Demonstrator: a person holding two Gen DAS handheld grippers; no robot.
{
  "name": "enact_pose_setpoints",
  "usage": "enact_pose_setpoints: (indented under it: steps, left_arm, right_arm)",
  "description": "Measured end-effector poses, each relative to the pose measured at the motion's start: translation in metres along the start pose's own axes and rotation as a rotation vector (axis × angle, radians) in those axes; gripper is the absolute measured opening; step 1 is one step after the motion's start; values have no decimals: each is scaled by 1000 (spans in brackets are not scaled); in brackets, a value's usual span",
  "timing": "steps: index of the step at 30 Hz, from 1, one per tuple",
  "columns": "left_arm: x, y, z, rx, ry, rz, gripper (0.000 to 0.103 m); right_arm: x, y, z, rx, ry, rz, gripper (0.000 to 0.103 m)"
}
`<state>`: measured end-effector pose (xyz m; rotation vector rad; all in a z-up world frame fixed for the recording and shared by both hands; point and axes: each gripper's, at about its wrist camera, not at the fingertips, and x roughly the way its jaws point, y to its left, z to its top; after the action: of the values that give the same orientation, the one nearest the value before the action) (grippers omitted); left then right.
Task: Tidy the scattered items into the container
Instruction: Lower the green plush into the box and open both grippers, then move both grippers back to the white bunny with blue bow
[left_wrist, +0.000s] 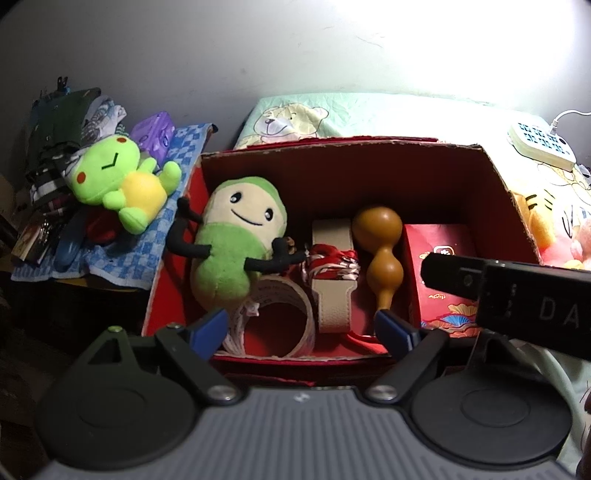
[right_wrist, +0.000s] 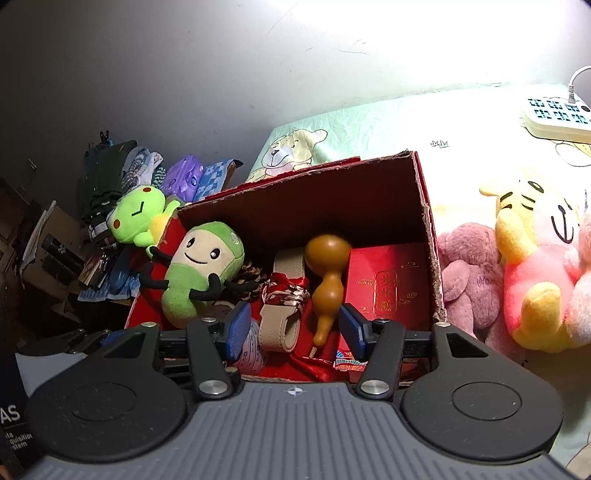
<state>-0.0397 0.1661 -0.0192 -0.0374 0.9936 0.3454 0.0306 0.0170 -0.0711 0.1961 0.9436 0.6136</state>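
L gripper (left_wrist: 301, 326) jaws wide apart, nothing betw pads, over near rim of red box (left_wrist: 495, 177) | R gripper (right_wrist: 293, 328) jaws parted narrower, empty, above box | in box: green bean plush (left_wrist: 236, 240), tape roll (left_wrist: 277, 317), gourd (left_wrist: 380, 251), red packet (left_wrist: 439, 266) | frog plush (left_wrist: 118, 181) outside, left of box on blue cloth (left_wrist: 184, 162)

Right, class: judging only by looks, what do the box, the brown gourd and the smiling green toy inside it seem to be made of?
Box: probably cardboard, red outside, matt brown inside, with ragged torn rims.
Brown gourd: smooth and glossy; dried gourd or varnished wood, hard to tell.
Smiling green toy: soft plush fabric, with a fuzzy nap and stitched smile.
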Motion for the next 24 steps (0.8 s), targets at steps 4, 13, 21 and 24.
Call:
enact_pose_setpoints:
  steps: [4, 13, 21, 24]
  left_arm:
    - [4, -2, -2, -30, 24, 3, 86]
    - [1, -8, -3, -33, 14, 8, 84]
    - [-18, -27, 7, 15, -55, 4, 88]
    - [-24, -40, 11, 37, -71, -15, 88]
  right_arm:
    - [0, -6, -2, 13, 14, 1, 57]
    - [-12, -15, -2, 24, -19, 13, 57]
    - [-40, -29, 1, 36, -98, -5, 57]
    - [-52, -38, 1, 41, -129, -23, 58]
